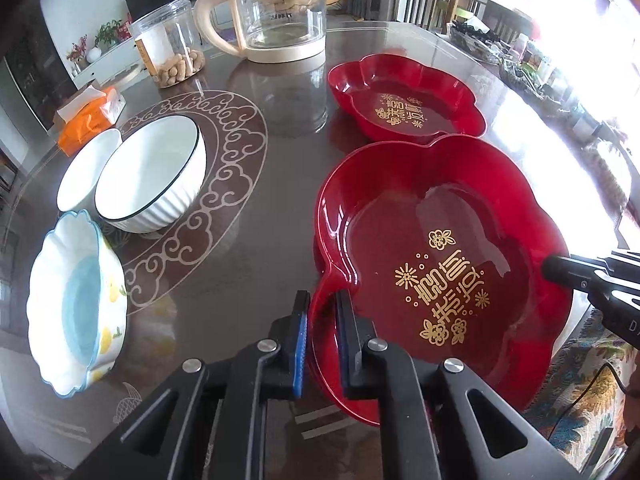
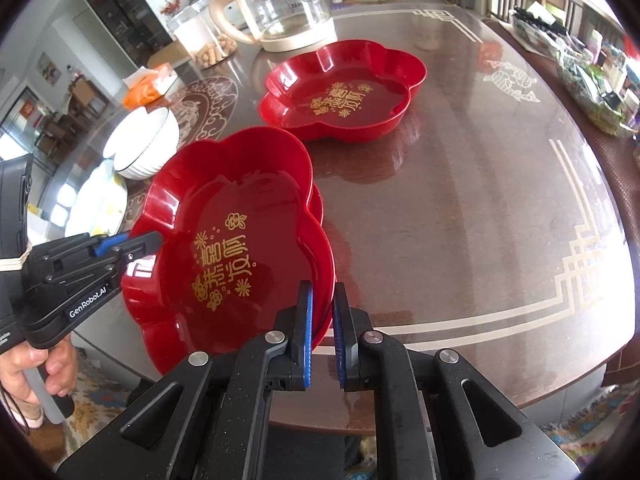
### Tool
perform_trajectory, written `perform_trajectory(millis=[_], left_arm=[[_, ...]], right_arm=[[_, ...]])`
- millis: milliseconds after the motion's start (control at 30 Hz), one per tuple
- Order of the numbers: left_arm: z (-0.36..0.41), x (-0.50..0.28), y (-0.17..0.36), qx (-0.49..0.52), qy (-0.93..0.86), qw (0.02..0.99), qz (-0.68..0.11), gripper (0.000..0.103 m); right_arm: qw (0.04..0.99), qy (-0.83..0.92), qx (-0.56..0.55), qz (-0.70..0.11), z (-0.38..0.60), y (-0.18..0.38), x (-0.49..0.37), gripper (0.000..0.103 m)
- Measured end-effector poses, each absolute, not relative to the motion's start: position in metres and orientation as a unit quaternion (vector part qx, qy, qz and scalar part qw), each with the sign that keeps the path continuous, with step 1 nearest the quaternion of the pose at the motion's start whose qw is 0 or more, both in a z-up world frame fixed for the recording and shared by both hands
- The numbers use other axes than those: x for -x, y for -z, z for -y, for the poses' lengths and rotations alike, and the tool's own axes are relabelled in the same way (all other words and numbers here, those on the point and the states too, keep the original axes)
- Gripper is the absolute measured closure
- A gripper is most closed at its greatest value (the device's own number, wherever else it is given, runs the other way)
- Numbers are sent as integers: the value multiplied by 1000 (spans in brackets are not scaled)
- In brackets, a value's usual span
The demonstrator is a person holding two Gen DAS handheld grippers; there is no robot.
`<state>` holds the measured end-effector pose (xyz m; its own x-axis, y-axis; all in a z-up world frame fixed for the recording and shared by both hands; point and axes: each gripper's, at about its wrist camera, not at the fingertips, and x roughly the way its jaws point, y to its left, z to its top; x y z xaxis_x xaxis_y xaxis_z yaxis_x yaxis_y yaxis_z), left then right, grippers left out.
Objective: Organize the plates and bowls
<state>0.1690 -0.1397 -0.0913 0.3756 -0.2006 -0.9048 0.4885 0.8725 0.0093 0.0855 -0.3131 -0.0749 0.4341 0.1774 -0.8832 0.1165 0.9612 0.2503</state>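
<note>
A red flower-shaped plate with gold characters [image 1: 440,264] [image 2: 232,240] is held tilted above the brown table, with another red rim showing just under it. My left gripper [image 1: 322,312] is shut on its left rim. My right gripper [image 2: 322,308] is shut on its right rim. A second red plate [image 1: 404,96] [image 2: 344,88] lies flat farther back. A white ribbed bowl with a dark rim [image 1: 152,172] [image 2: 144,144], a small white bowl [image 1: 86,168] and a blue-and-white flower bowl [image 1: 74,300] stand at the left.
A glass kettle with a cream handle [image 1: 276,12] [image 2: 280,4] and a clear jar of peanuts [image 1: 168,52] stand at the back. An orange tissue pack [image 1: 88,116] lies back left. Clutter lines the table's right side [image 2: 592,76]. The table edge [image 2: 520,392] is near.
</note>
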Motion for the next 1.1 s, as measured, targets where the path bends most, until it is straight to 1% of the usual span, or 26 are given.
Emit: perform_trajectory(millis=[67,100,167,200,233,267,300,333,367,433,533,567,600,633,667,733,800,867,967,1100], left_arm=[[141,-168,91,-145,209,819,-514,92],[141,-168,91,-147,208,820,-513,88],[140,-168,90,-151,202,823,-509,85],[139,-169,88,-148,200,825,-508,82],[137,-170,84,-140,200,827,-506,72],[134,-171,80,-129,198,831,-503,54],[130,-172,73,-117,195,838,-495,44],[125,-171,64,-106,192,848,-483,29],[120,-169,55,-96,189,859,-467,21],[112,-164,38,-84,188,872,-443,20],[98,-149,20,-70,191,887,-414,20],[93,-143,16,-68,187,893,-404,18],[87,-136,15,-66,183,898,-395,14],[82,-128,15,-63,178,903,-387,12],[76,-119,17,-59,171,907,-380,10],[64,-100,26,-56,161,913,-370,10],[55,-86,38,-63,153,914,-372,10],[51,-75,49,-77,148,911,-376,10],[48,-61,57,-92,144,912,-374,10],[50,-57,52,-66,162,909,-379,10]], right_arm=[[835,-17,-133,-533,312,76,-86,92],[835,-17,-132,-534,311,77,-86,91],[837,-17,-134,-530,312,76,-85,91],[839,-20,-133,-528,311,74,-84,88],[842,-16,-130,-524,310,72,-83,85],[845,-14,-128,-518,311,68,-82,83],[850,-15,-128,-511,311,65,-81,78],[855,-15,-127,-503,311,60,-79,75],[862,-13,-126,-491,312,53,-77,72],[877,-5,-119,-466,311,39,-70,55],[902,21,-113,-415,310,18,-54,43],[912,34,-114,-393,309,12,-45,41],[921,47,-115,-369,308,6,-36,37],[930,62,-116,-343,306,2,-25,33],[937,77,-115,-320,304,1,-14,32],[945,113,-115,-283,302,5,8,29],[944,144,-121,-270,300,15,25,29],[941,148,-126,-277,300,26,33,29],[938,144,-105,-297,298,28,31,29],[941,119,-99,-300,285,17,27,29]])
